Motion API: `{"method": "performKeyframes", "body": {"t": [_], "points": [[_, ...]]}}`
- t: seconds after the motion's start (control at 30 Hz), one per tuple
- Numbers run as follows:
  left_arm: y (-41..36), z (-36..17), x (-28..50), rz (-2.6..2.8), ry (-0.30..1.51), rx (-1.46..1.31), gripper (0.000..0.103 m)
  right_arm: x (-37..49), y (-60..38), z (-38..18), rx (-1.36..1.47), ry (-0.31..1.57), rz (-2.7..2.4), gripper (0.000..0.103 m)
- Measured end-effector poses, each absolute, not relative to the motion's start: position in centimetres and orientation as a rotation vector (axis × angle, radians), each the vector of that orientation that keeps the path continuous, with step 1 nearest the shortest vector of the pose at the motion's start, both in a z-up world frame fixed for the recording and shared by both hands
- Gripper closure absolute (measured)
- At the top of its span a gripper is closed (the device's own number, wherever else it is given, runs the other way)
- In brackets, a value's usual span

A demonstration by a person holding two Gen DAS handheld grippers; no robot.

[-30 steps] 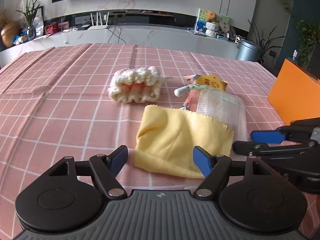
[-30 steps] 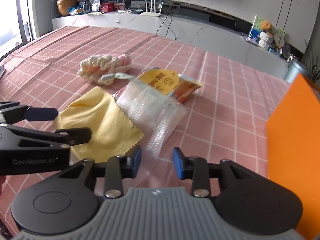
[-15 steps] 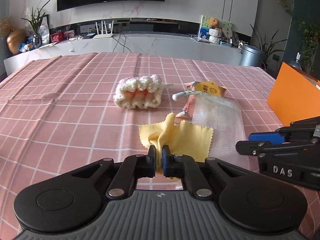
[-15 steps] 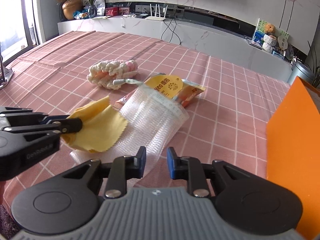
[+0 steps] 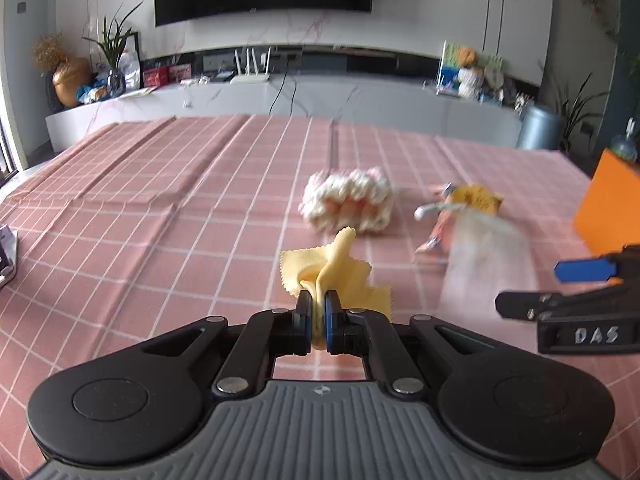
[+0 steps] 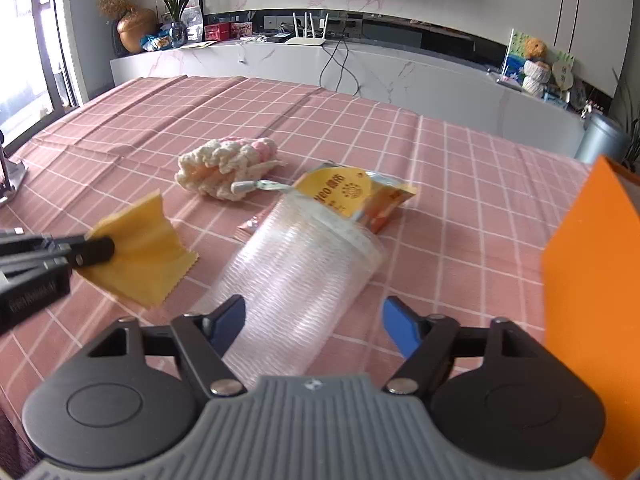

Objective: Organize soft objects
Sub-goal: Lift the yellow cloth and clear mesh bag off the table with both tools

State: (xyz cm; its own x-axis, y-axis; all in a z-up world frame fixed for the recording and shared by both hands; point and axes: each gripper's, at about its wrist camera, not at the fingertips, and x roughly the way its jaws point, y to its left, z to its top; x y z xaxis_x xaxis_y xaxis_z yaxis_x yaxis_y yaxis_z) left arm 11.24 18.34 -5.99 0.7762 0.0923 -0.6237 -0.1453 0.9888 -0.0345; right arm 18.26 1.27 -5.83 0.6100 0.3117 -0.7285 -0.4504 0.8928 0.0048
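Note:
My left gripper (image 5: pixel 318 312) is shut on a yellow cloth (image 5: pixel 340 272) and holds it bunched above the pink checked tablecloth; the cloth also shows hanging from it in the right wrist view (image 6: pixel 140 252). A cream and pink knitted piece (image 5: pixel 348 204) lies beyond it, also in the right wrist view (image 6: pixel 224 168). My right gripper (image 6: pixel 314 326) is open, its jaws standing either side of the near end of a clear bubble-wrap sheet (image 6: pixel 296 284), which lies over a yellow snack packet (image 6: pixel 344 192).
An orange box (image 6: pixel 596 320) stands at the right, close to my right gripper, and shows in the left wrist view (image 5: pixel 608 208). A small white tube (image 6: pixel 248 187) lies by the knitted piece. A metal stand foot (image 5: pixel 6 252) sits at the table's left edge.
My left gripper closed on the yellow cloth, lifted it off the table and moved it left. My right gripper opened wide around the bubble wrap.

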Motion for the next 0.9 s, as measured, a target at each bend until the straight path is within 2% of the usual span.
{"method": "performKeyframes", "body": {"t": [0.13, 0.3, 0.37, 0.43, 0.47, 0.53, 0.57, 0.6, 0.9], "points": [[19.1, -7.2, 11.6, 0.154, 0.724, -0.095, 0.097, 19.2, 2.6, -6.9, -0.182, 0.834, 0.465, 0.019], [19.7, -7.8, 11.4, 0.154, 0.737, -0.121, 0.097, 19.6, 3.6, -8.2, -0.174, 0.863, 0.468, 0.021], [19.8, -7.9, 11.4, 0.153, 0.737, -0.132, 0.096, 19.1, 4.1, -8.3, -0.223, 0.825, 0.473, 0.032], [19.8, -7.8, 11.5, 0.151, 0.734, -0.141, 0.096, 18.7, 4.1, -8.1, -0.228, 0.804, 0.501, 0.059], [19.8, -7.8, 11.5, 0.15, 0.734, -0.143, 0.096, 18.5, 4.1, -8.1, -0.241, 0.797, 0.508, 0.066], [19.7, -7.8, 11.5, 0.148, 0.734, -0.142, 0.096, 18.1, 4.2, -7.9, -0.254, 0.794, 0.52, 0.094], [19.6, -7.7, 11.4, 0.146, 0.734, -0.143, 0.096, 17.8, 4.2, -7.9, -0.267, 0.794, 0.52, 0.099], [19.5, -7.7, 11.4, 0.143, 0.734, -0.145, 0.096, 17.5, 4.1, -7.8, -0.273, 0.796, 0.522, 0.103], [17.8, -5.7, 10.2, 0.11, 0.694, -0.151, 0.096, 14.7, 0.5, -5.2, -0.207, 0.781, 0.497, 0.103]]}}
